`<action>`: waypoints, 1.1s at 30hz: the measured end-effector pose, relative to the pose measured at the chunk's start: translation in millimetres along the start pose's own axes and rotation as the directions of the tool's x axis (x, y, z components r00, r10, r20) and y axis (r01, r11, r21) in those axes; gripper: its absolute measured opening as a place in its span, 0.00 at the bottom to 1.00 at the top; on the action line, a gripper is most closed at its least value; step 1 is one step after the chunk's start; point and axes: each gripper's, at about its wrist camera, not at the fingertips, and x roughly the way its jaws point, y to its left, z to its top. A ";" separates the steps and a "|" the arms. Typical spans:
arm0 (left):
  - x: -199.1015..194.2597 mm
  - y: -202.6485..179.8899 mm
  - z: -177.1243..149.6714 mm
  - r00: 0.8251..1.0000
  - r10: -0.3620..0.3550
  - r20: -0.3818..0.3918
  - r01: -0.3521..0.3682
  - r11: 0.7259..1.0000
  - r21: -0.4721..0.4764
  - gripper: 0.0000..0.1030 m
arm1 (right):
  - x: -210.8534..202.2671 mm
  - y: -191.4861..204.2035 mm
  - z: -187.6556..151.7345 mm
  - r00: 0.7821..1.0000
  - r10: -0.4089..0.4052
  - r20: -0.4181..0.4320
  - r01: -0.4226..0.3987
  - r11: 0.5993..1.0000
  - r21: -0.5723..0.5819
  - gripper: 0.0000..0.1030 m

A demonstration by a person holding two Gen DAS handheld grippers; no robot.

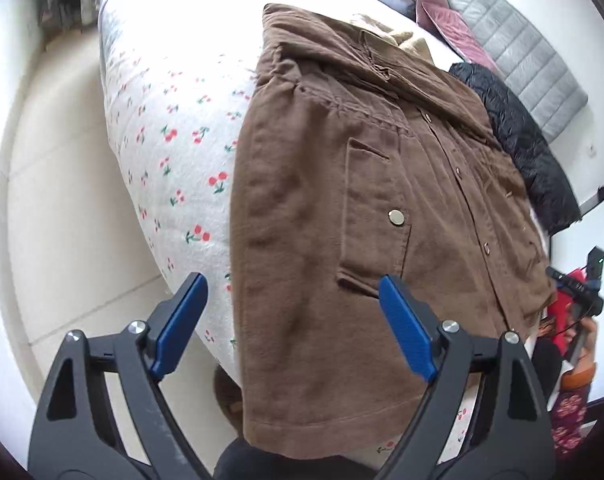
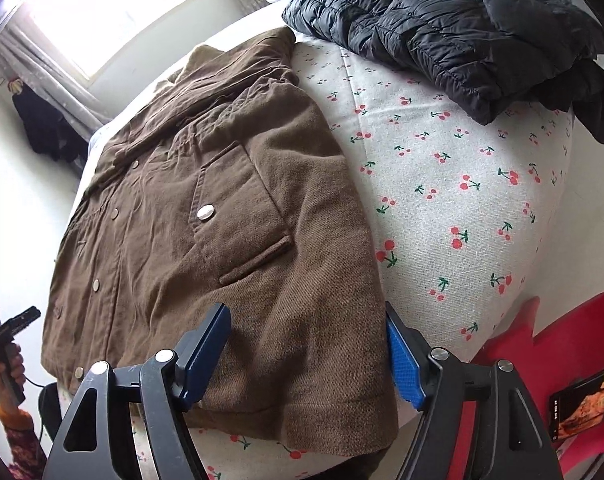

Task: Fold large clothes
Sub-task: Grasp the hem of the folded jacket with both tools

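A large brown coat [image 1: 341,200] lies flat, front up, on a bed with a cherry-print sheet [image 1: 170,148]; its buttons and flap pockets face up. My left gripper [image 1: 294,300] is open and empty, hovering above the coat's hem at its left side. In the right wrist view the coat [image 2: 206,220] fills the left half. My right gripper [image 2: 307,328] is open and empty above the coat's hem at its right edge, on the cherry sheet [image 2: 453,184]. Each gripper shows at the edge of the other's view.
A black puffer jacket [image 2: 453,28] lies folded at the far side of the bed; it also shows in the left wrist view [image 1: 521,136]. Pillows and a grey quilt [image 1: 513,40] lie beyond. A red stool [image 2: 541,348] and a phone [image 2: 585,404] stand at the right. Tiled floor [image 1: 62,200] is left.
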 end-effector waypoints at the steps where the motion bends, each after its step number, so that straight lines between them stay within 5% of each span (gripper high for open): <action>1: 3.5 6.5 -1.8 1.000 -0.008 -0.006 0.008 1.000 -0.018 0.85 | 0.9 0.7 0.3 1.000 -0.001 0.000 0.001 1.000 -0.001 0.72; 12: 23.1 5.3 -34.6 0.968 -0.233 -0.089 0.230 0.972 -0.049 0.80 | 11.2 -6.8 -3.6 1.000 0.031 0.003 -0.031 0.999 0.021 0.73; 23: 18.9 -18.0 -39.4 0.985 -0.139 -0.100 0.143 0.989 0.035 0.64 | 13.7 11.6 -13.6 0.999 -0.001 -0.047 -0.003 0.997 -0.071 0.68; 33: 7.1 -27.5 -36.9 0.996 -0.080 -0.046 0.082 0.996 0.037 0.24 | 8.0 15.4 -22.5 0.998 0.058 -0.037 -0.059 0.997 -0.044 0.20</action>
